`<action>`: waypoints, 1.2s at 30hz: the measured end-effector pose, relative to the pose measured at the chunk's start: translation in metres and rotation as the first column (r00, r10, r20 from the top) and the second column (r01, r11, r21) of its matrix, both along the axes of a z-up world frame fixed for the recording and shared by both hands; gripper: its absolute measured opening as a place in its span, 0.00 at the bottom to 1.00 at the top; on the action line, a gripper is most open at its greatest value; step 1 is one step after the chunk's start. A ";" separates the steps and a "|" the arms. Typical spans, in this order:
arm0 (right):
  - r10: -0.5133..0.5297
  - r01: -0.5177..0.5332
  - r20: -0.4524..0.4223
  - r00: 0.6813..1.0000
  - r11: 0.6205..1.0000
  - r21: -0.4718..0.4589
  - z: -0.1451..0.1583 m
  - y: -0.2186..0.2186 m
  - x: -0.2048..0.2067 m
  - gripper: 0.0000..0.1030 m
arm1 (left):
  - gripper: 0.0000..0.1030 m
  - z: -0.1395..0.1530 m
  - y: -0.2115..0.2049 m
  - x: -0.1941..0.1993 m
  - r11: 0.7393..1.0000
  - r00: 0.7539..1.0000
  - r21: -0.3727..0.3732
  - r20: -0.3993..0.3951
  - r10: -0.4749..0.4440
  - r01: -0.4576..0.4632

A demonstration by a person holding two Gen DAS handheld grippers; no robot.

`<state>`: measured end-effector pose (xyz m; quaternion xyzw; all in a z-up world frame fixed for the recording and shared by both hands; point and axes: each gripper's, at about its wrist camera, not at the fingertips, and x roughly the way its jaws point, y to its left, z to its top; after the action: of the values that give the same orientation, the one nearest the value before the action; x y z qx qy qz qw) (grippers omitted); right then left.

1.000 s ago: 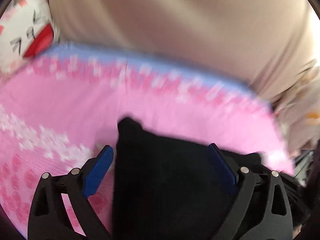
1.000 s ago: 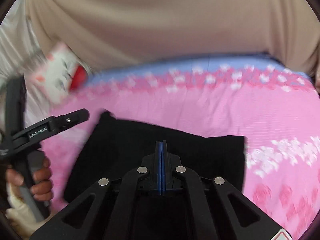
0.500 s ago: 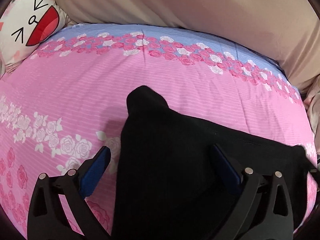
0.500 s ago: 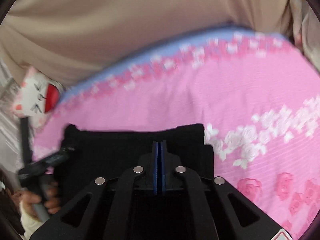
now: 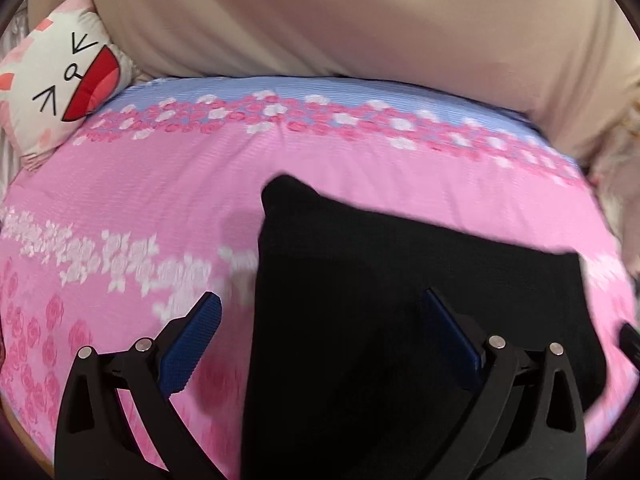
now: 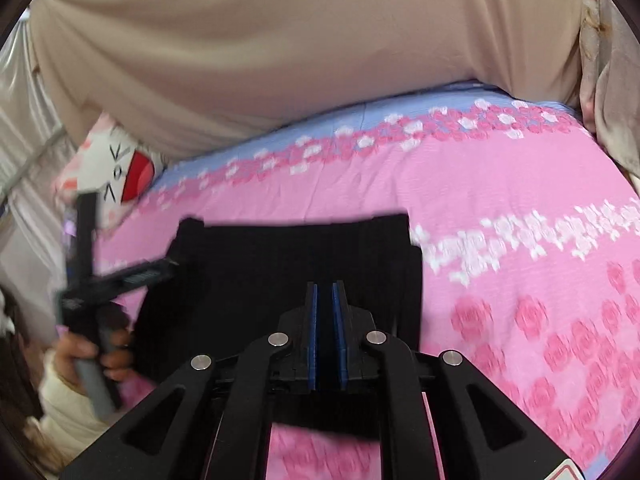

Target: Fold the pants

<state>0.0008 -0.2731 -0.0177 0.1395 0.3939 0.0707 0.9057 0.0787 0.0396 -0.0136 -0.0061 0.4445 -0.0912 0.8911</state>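
The black pants (image 5: pixel 380 260) lie folded into a compact rectangle on the pink floral bedsheet (image 5: pixel 160 200). My left gripper (image 5: pixel 320 300) hovers over their left edge, open wide, one blue pad over the sheet and the other over the cloth. In the right wrist view the pants (image 6: pixel 280 252) sit just ahead of my right gripper (image 6: pixel 324 286). Its jaws are opening, with a narrow gap between the blue pads and no cloth seen pinched in it. A hand (image 6: pixel 92 352) holds the left gripper (image 6: pixel 132 276) at the pants' left side.
A cat-face pillow (image 5: pixel 60 92) rests at the bed's far left corner. Beige fabric (image 5: pixel 360 20) rises behind the bed's far edge. Grey-beige cloth (image 6: pixel 612 100) hangs at the far right. A white sleeve (image 6: pixel 68 400) is at the lower left.
The right gripper's pads, pressed together before, now stand slightly apart, and the right view has swung toward the pants' right edge. The left gripper stays wide open over the left edge.
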 end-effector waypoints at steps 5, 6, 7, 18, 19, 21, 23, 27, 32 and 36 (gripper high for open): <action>-0.065 0.069 -0.057 0.996 0.995 0.078 -0.034 -0.024 -0.021 0.63 | 0.95 -0.005 0.032 -0.063 0.990 0.992 -0.098 -0.056 -0.110 0.105; -0.056 0.065 -0.077 0.995 0.991 0.117 -0.040 -0.027 -0.022 0.63 | 0.95 -0.012 0.039 -0.069 0.989 0.991 -0.117 -0.080 -0.104 0.095; -0.051 0.067 -0.100 0.994 0.984 0.164 -0.048 -0.030 -0.021 0.63 | 0.95 -0.018 0.044 -0.071 0.988 0.990 -0.129 -0.104 -0.093 0.079; 0.014 0.027 -0.116 0.993 0.938 0.346 -0.076 -0.019 -0.004 0.37 | 0.62 -0.039 0.032 -0.063 0.970 0.983 -0.219 -0.126 -0.133 0.103; 0.020 0.021 -0.110 0.994 0.934 0.357 -0.071 -0.018 -0.005 0.35 | 0.47 -0.036 0.033 -0.060 0.971 0.982 -0.215 -0.129 -0.138 0.108; 0.046 -0.006 -0.092 0.995 0.920 0.391 -0.055 -0.015 -0.014 0.32 | 0.30 -0.020 0.038 -0.059 0.966 0.979 -0.219 -0.120 -0.164 0.135; 0.073 -0.041 -0.066 0.995 0.917 0.397 -0.039 -0.010 -0.028 0.32 | 0.30 -0.009 0.046 -0.064 0.962 0.977 -0.231 -0.115 -0.177 0.147; 0.036 0.013 -0.201 0.979 0.971 0.237 -0.070 -0.006 -0.028 0.58 | 0.46 -0.023 0.045 -0.068 0.975 0.967 -0.164 -0.182 -0.179 0.150; -0.040 0.086 -0.152 0.988 0.946 0.311 -0.067 -0.022 -0.037 0.69 | 0.95 -0.019 0.037 -0.076 0.997 0.991 -0.037 -0.115 -0.064 0.060; -0.028 0.086 -0.162 0.986 0.927 0.364 -0.077 -0.022 -0.021 0.73 | 0.95 -0.016 0.025 -0.063 0.998 0.993 0.011 -0.102 -0.065 0.067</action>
<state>-0.0198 -0.2954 -0.0943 0.3241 0.4380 0.1063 0.8318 0.0153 0.0649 -0.0295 0.0105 0.4899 -0.1170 0.8638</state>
